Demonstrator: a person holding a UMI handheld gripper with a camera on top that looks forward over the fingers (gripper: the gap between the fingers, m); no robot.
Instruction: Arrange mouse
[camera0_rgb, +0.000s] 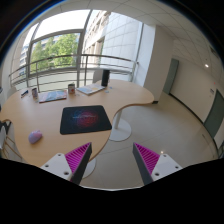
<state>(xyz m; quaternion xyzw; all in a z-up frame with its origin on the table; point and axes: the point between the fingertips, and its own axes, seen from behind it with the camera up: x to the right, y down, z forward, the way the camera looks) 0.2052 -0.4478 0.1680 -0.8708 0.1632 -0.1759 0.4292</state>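
Two pink-padded fingers (72, 160) of hand-held gripper (112, 160) spread wide apart, nothing between them, high above the floor and well short of the desk (130, 98).

Mouse (35, 137): small pale lump on desk's near-left part, just left of dark mouse pad (85, 119). Off the pad, not touching it as far as can be told. Sits left of the left finger's line, far beyond the fingertips.

Likely step: approach, not yet grasp. Task barely begun, judging by mouse off pad.

Risks from here:
- Long reach down and left; misaligned descent could bump mouse sideways toward near desk edge, since it lies close to that edge.
- Smooth rounded shell, likely slippery; off-centre pinch could squirt it out.
- Chair part at far-left edge near the mouse, possible snag on approach.
- Pad edge could catch mouse if dragged instead of lifted.

Containers: none clearly visible. Far side of desk carries a laptop (92, 88), a flat blue-toned item (52, 96) and small object (33, 92); too small to tell if any holds anything.
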